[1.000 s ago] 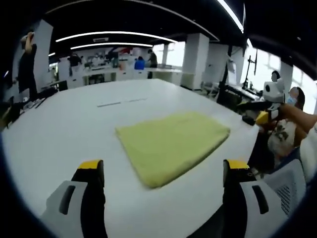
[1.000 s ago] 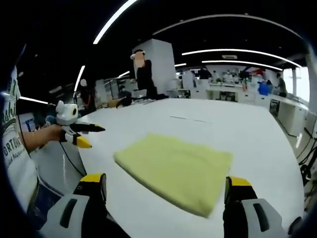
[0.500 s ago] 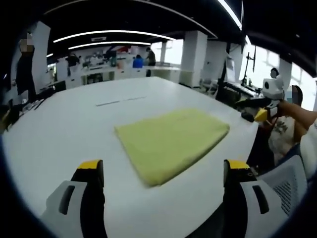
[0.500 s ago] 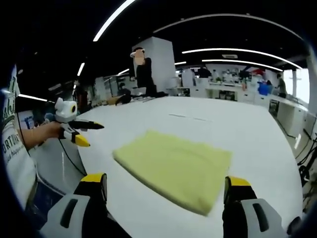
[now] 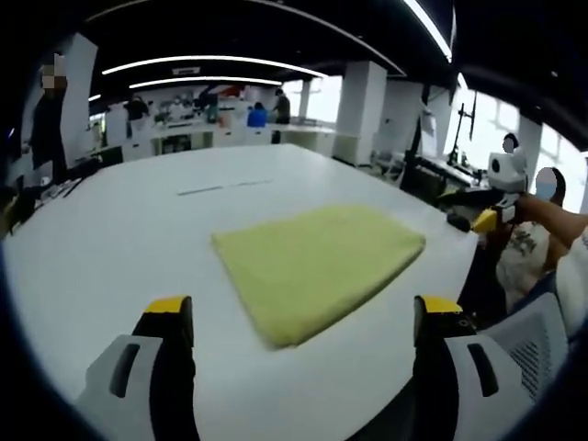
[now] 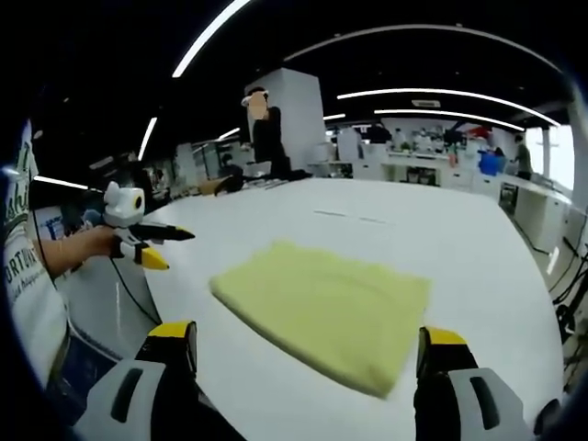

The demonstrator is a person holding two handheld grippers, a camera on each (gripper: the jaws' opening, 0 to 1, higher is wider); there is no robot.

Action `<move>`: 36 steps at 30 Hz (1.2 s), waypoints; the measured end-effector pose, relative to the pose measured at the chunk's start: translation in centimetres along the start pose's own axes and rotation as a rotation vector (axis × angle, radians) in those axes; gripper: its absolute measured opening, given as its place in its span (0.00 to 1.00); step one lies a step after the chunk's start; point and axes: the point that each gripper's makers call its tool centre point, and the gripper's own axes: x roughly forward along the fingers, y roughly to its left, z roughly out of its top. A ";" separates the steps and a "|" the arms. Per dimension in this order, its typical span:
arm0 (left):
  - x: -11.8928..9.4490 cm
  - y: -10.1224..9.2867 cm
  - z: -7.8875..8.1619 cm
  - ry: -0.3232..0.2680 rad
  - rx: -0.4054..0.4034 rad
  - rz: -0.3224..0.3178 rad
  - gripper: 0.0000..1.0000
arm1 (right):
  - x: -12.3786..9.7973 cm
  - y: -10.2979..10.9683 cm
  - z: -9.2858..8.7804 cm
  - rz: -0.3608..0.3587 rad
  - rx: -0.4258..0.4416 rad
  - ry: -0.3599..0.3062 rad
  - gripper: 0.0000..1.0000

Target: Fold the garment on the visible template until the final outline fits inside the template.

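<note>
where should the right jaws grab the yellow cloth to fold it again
Probably the near corner of the yellow cloth, coming in low from the table's near edge. The cloth lies flat, so only its edges and corners offer anything to pinch.

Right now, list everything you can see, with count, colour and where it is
Garment: one, yellow-green, folded flat in a rough rectangle on the table, between the two hand-held grippers and touched by neither.
Table: one, white, large, under the garment.
Lines: two short dark marks on the table beyond the garment.
Pillars: white, at the back of the room.
Ceiling lights: long white strips overhead.
People: several, standing at the far edge and at back benches.
Left hand-held gripper: one, grey with yellow tips, jaws apart, off the garment.
Right hand-held gripper: one, same colours, jaws apart, off the garment.
</note>
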 end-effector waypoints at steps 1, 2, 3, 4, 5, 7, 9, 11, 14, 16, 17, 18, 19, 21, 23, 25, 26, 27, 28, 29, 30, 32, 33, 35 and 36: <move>0.0 0.0 0.0 -0.002 -0.001 0.000 0.97 | 0.0 0.0 0.0 0.000 -0.001 0.000 0.99; 0.0 0.0 0.0 -0.002 -0.003 -0.001 0.97 | 0.0 0.0 0.1 0.000 -0.001 -0.004 0.99; 0.0 0.0 0.0 -0.001 -0.004 -0.002 0.97 | 0.1 0.0 0.1 0.001 0.000 -0.004 0.99; 0.0 0.0 -0.1 -0.003 -0.005 -0.001 0.97 | 0.1 -0.1 0.2 0.002 0.001 0.001 0.99; 0.1 0.0 -0.1 -0.003 -0.007 -0.001 0.97 | 0.1 -0.1 0.2 0.001 -0.003 0.001 0.99; 0.1 -0.1 -0.2 -0.003 -0.011 -0.005 0.97 | 0.0 -0.3 0.5 -0.004 -0.008 -0.005 0.99; 0.2 -0.2 -0.3 0.002 -0.010 -0.007 0.97 | 0.0 -0.4 0.6 -0.007 -0.003 -0.012 0.99; 0.1 -0.1 -0.3 0.003 -0.006 -0.005 0.97 | 0.0 -0.4 0.6 -0.008 0.000 -0.014 0.99; 0.0 0.2 0.0 -0.016 -0.019 -0.001 0.96 | 0.0 -0.5 0.5 -0.009 -0.004 -0.006 0.99; 0.0 0.2 0.0 -0.016 -0.028 -0.003 0.96 | 0.0 -0.5 0.6 -0.009 -0.004 -0.005 0.99; 0.0 0.1 0.0 -0.019 -0.027 -0.006 0.96 | 0.0 -0.5 0.7 -0.011 -0.004 -0.010 0.99; 0.1 0.1 0.0 -0.017 -0.025 -0.008 0.96 | 0.0 -0.5 0.7 -0.012 -0.003 -0.012 0.99; 0.1 0.0 -0.1 -0.014 -0.023 -0.011 0.96 | 0.0 -0.6 0.8 -0.013 0.000 -0.014 0.99; 0.1 0.1 -0.1 -0.011 -0.026 -0.007 0.96 | -0.1 -0.7 0.9 -0.018 0.001 -0.019 0.99; 0.1 0.1 -0.1 -0.014 -0.031 -0.006 0.96 | -0.1 -0.8 0.9 -0.019 0.006 -0.023 0.99; 0.1 0.2 -0.1 -0.013 -0.033 -0.005 0.96 | -0.1 -0.8 0.8 -0.018 0.008 -0.023 0.99; 0.1 0.2 0.0 -0.015 -0.031 -0.004 0.96 | -0.1 -0.9 0.8 -0.019 0.008 -0.024 0.99; 0.1 0.2 0.0 -0.017 -0.031 -0.002 0.96 | 0.0 -0.9 0.8 -0.021 0.008 -0.025 0.99; 0.0 0.3 0.0 -0.017 -0.032 0.000 0.96 | 0.0 -0.9 0.8 -0.022 0.007 -0.025 0.99; 0.0 0.3 0.0 -0.018 -0.032 0.001 0.96 | 0.0 -0.9 0.9 -0.025 0.006 -0.028 0.99; -0.1 0.4 0.0 -0.019 -0.032 0.001 0.96 | 0.0 -1.0 0.9 -0.028 0.005 -0.031 0.99; -0.2 0.4 0.0 -0.022 -0.033 0.003 0.96 | 0.0 -1.0 0.9 -0.026 0.005 -0.032 0.99; -0.2 0.3 -0.1 -0.019 -0.031 -0.001 0.96 | 0.0 -0.9 0.9 -0.022 0.007 -0.031 0.99; -0.3 0.4 -0.3 -0.009 -0.018 -0.004 0.96 | 0.1 -0.7 0.7 -0.010 0.000 -0.019 0.99; -0.3 0.5 -0.4 -0.004 -0.015 -0.003 0.96 | 0.1 -0.6 0.6 -0.005 -0.003 -0.015 0.99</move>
